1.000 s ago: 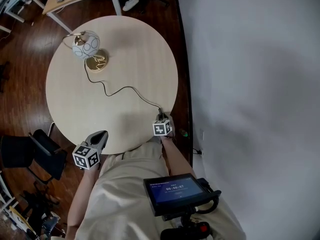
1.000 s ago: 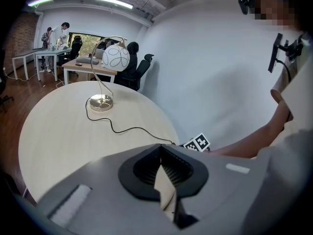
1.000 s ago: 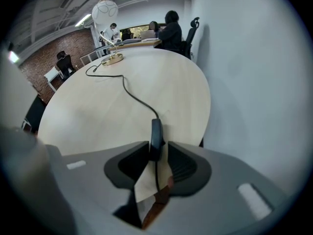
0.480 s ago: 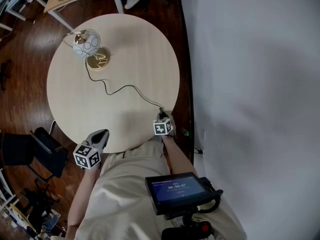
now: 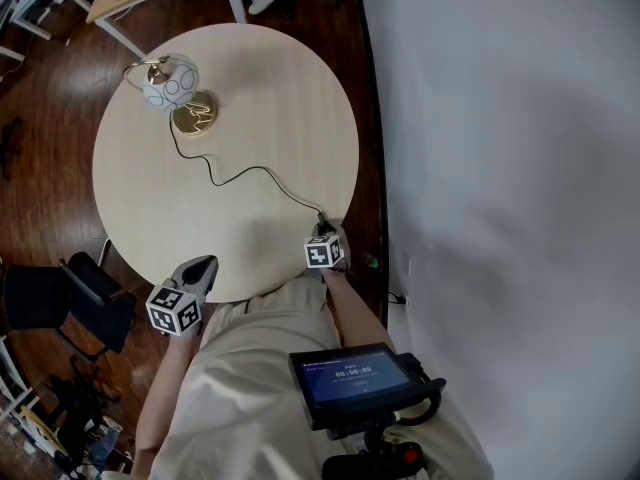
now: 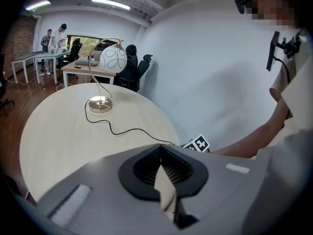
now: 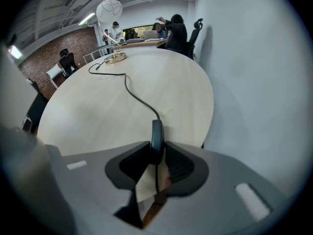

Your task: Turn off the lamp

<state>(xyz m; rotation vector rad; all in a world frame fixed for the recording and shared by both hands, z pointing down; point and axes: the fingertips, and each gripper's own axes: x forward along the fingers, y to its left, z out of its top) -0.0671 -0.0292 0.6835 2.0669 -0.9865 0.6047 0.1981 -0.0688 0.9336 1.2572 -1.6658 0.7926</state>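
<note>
Head view: lamp (image 5: 168, 84) stood at the far left of the round table (image 5: 270, 98), its white globe shade hanging just beside the brass base (image 5: 195, 118). I traced the black cord (image 5: 262, 173) from that base across the tabletop to the near right edge, where the right gripper (image 5: 323, 236) sat over it, pointing steeply down. The left gripper (image 5: 203, 266) hung at the table's near edge, well apart from both lamp and cord.

Left gripper view: I found its 2 jaws pressed together at the tips, with nothing between them. The lamp stood upright on the far side of the table, and the cord trailed from its base toward the right gripper's marker cube.

Right gripper view: I found the 2 jaws pinching the dark inline switch (image 7: 156, 133) on the cord, 1 pad against each side of it. From the switch the cord ran away over the tabletop to the lamp at the far edge.
</note>
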